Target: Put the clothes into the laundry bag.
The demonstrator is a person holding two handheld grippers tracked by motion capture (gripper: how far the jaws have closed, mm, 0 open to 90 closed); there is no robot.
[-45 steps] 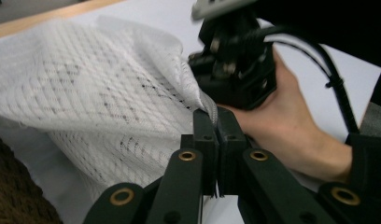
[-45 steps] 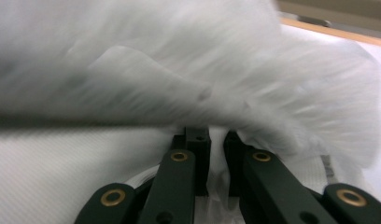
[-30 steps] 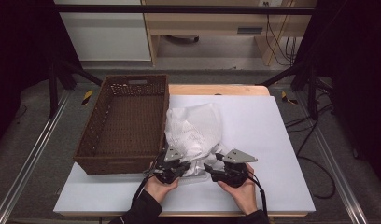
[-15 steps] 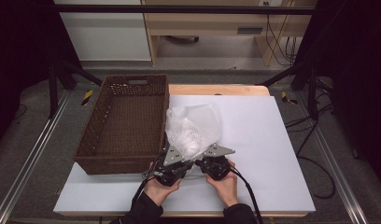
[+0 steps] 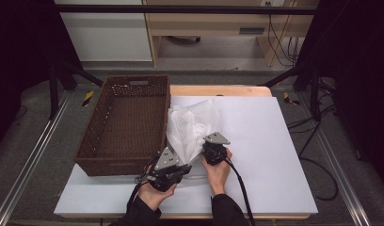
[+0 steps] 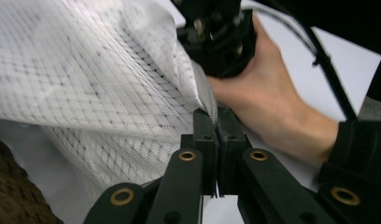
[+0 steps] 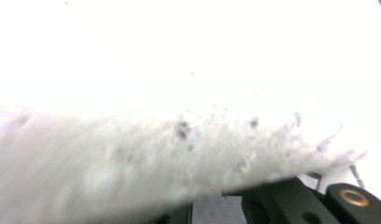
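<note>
— Holding up what, exactly, at the near edge of the table (image 5: 275,141)?

— A white mesh bag (image 5: 190,129), pictured here bunched between my two grippers. My left gripper (image 5: 173,168) has its jaws pressed together on the bag's near corner; from the left gripper view the fabric (image 6: 100,88) disappears into the closed jaws, fanning out to the left in pleats.

— And the right gripper?

— My right gripper (image 5: 211,148) sits just right of the bag, against its lower right edge. Its jaws have just been closing, and they are now near their narrowest. The right gripper view is blurred white cloth (image 7: 156,149) pressed close to the lens, lying across the jaws, so I read it as clamped on the bag, though the pads themselves are hidden.

— How does the bag look?

— Thin, see-through netting with a fine grid weave, white to pale grey, creased into long folds that run from my grippers up and away. It widens toward the far side and narrows to a point where I hold it. Its lower part is raised off the white tabletop.

— Where does it sit in the scene?

— Left of the table's middle, just right of the brown wicker basket (image 5: 129,127), with its left edge close against the basket's right wall. My right hand (image 6: 268,98) is near the left gripper, both at the near side.
</note>
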